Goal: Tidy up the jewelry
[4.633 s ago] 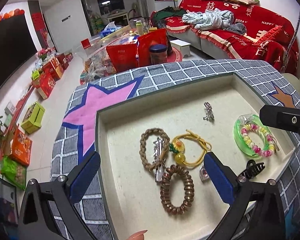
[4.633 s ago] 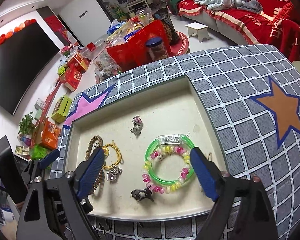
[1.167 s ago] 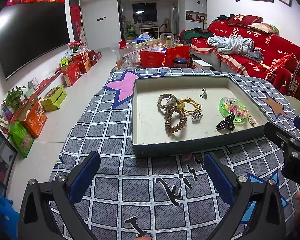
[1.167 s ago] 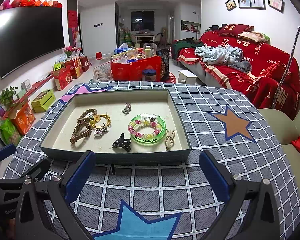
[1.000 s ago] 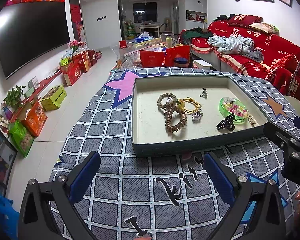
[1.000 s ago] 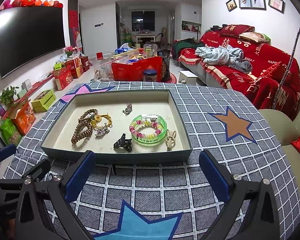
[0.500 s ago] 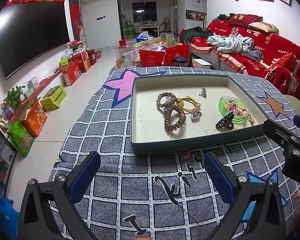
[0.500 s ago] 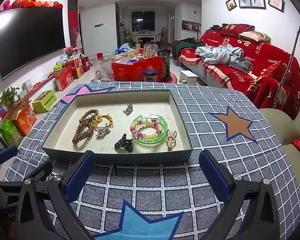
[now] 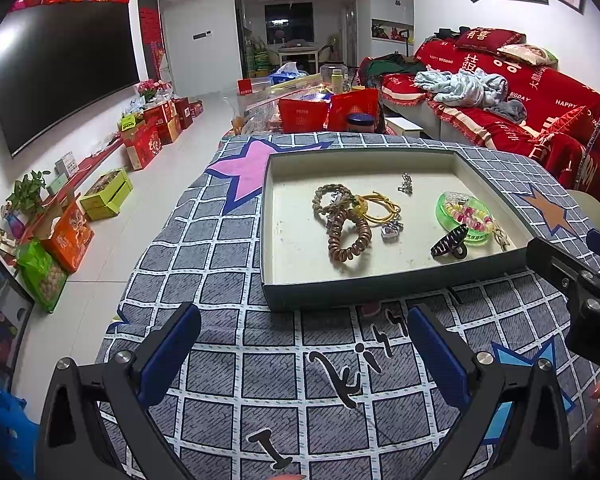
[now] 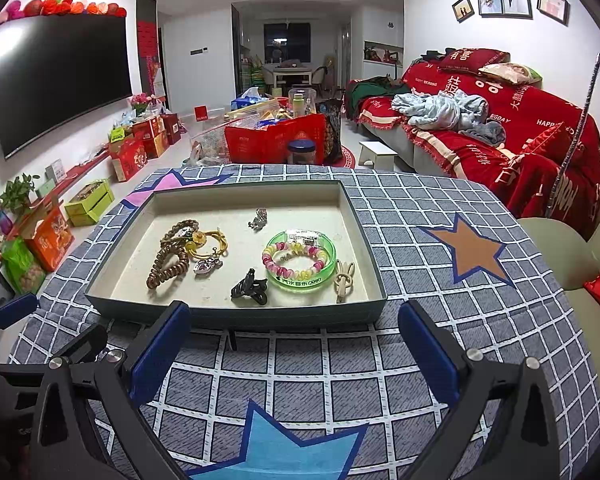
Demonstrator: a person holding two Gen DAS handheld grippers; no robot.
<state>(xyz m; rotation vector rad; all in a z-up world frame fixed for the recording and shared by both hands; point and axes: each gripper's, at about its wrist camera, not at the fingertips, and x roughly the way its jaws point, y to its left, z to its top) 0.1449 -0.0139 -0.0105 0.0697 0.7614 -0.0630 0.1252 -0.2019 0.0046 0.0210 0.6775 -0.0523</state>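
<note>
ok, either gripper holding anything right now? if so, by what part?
Nothing is held. The left gripper and right gripper are both open over the cloth, short of the tray; all the jewelry lies inside it.

Red sofa cover (image 10: 540,136) at 2 o'clock is showing "HAPPY", "BIGDAY" and Chinese double-happiness characters. Grey checked cloth (image 9: 340,364) at 6 o'clock is reading "Kis", partly hidden. Green bangle (image 10: 300,264) is carrying Chinese print, too small to read.
</note>
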